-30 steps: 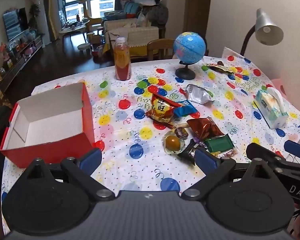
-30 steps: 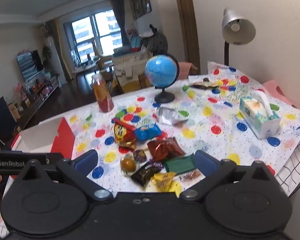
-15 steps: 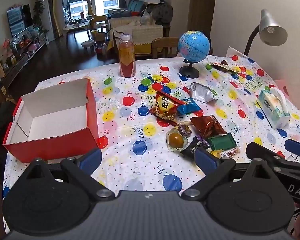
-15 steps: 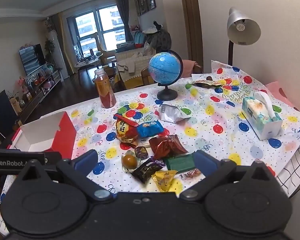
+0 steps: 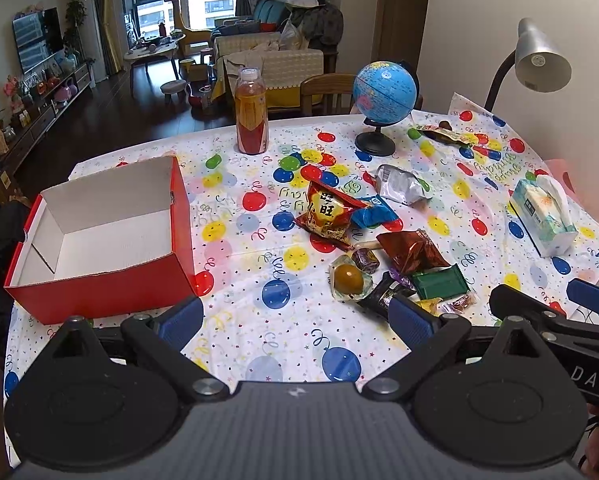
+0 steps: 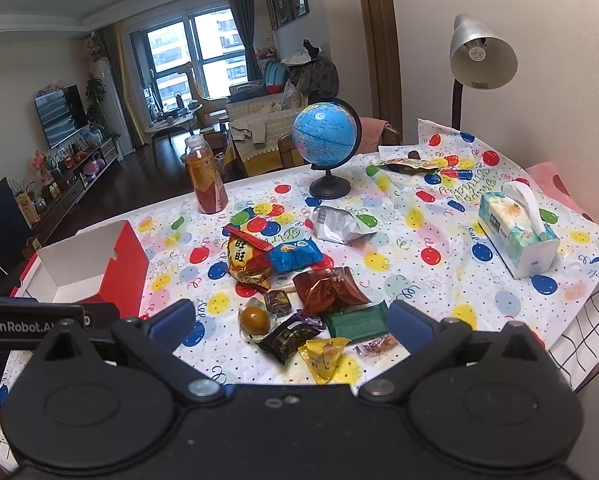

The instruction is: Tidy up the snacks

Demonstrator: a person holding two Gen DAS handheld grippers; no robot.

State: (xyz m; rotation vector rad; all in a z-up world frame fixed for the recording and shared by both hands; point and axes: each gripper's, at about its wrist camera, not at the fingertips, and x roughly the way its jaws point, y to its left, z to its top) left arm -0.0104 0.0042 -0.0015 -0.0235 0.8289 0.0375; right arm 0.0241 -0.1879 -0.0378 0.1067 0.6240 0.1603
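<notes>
Both tools hung above the bench's near edge. The left hand-held gripper and right hand-held gripper stood wide and empty. The snacks lay heaped just ahead of the right one; the red box, open-topped to receive them, sat ahead-left of the left one.

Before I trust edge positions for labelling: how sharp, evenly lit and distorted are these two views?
Left wrist: sharp, soft even light, snack pile crisp, table edge bowed. Right wrist: equally sharp, dark vignette corners, door frame curved, lamp unlit.

Wrapped snacks lie heaped right of the empty red box.
</notes>
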